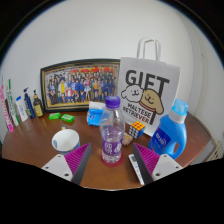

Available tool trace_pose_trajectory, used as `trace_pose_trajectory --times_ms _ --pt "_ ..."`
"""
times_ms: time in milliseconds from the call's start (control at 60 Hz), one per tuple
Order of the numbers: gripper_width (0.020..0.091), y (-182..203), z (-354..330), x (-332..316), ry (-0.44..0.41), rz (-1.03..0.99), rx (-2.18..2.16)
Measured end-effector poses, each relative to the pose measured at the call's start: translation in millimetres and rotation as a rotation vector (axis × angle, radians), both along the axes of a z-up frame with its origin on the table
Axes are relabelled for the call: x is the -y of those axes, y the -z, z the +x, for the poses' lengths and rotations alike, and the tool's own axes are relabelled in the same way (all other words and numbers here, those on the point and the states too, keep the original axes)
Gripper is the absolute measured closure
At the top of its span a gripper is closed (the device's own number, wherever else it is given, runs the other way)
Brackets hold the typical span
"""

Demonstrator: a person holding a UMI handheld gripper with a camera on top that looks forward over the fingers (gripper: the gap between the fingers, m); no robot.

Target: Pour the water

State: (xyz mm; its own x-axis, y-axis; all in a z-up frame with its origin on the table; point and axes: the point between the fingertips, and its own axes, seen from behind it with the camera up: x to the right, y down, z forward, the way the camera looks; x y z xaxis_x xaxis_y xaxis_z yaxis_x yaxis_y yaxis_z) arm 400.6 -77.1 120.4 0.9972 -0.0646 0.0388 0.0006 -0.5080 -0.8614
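Purple pads line the inner faces of the two fingers [110, 167], which are spread wide with nothing pressed between them. A clear water bottle [112, 131] with a purple cap and purple label stands upright on the brown wooden tabletop [30, 150], just ahead of the fingers and roughly in line with the gap between them; neither finger touches it. A white cup [66, 141] sits on the tabletop near the bottle, just ahead of the left finger. On the other side, a blue detergent bottle [170, 133] with a blue spout cap stands upright, close to the right finger's tip.

Beyond the water bottle, a white paper gift bag [150, 88] with handles stands upright, printed with the word GIFT and a cartoon dog. A small blue pack [96, 115] lies at the foot of the bag. Further left, two small green items [61, 118] lie in front of a framed group photo [80, 83] that leans against the white wall. At the far left, several slim bottles [22, 106] stand in a row along the tabletop's edge.
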Motion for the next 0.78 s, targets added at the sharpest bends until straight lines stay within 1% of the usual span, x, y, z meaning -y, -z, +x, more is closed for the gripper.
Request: trace_pose_trajectory --times_ms 100,317,450,633,783 --pt "0.0248 -20.7 -14.8 42.8 0.027 -0.041 0.014" --pt "0.0251 -69.3 -71.7 142.1 0.028 -0.085 0.066" --pt "0.0252 -89.9 -108.9 187.9 0.030 -0.084 0.083" --pt "0.0251 -101.2 -138.8 223.3 0.043 -0.071 0.080" --pt "0.0251 -101.4 -140.1 236.6 0.074 -0.071 0.098"
